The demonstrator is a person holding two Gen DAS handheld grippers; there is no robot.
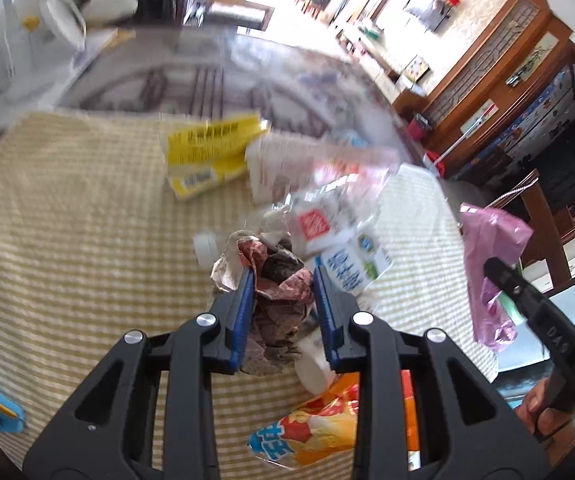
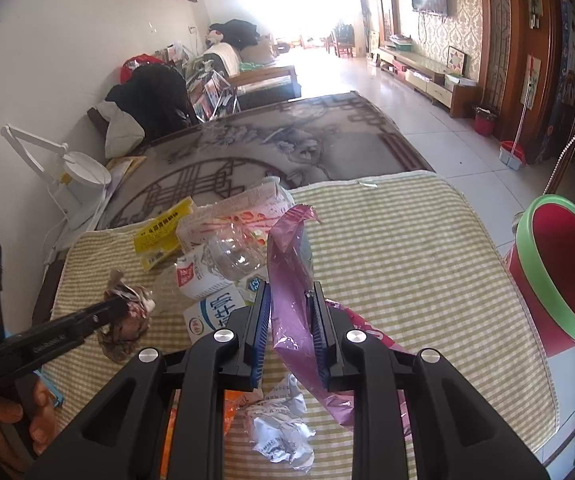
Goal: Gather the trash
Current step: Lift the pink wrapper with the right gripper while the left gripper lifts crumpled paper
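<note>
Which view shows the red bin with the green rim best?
The right wrist view: the red bin with the green rim stands at the table's right edge, its opening visible. The left wrist view does not show it.

The left wrist view is motion-blurred: print on the yellow packet [image 1: 211, 152] beyond the milk carton [image 1: 347, 256] is unreadable. The orange wrapper [image 1: 319, 428] before that carton lies partly behind the tongs' frame. The red bin [image 2: 559, 276] is cut by the frame's edge.

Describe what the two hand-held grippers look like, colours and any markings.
Both match: the left hand-held gripper and the right hand-held gripper have black plastic frames with cut-out openings, silver round rivets and blue ribbed pads. Raised lettering runs along the side, unreadable.
</note>
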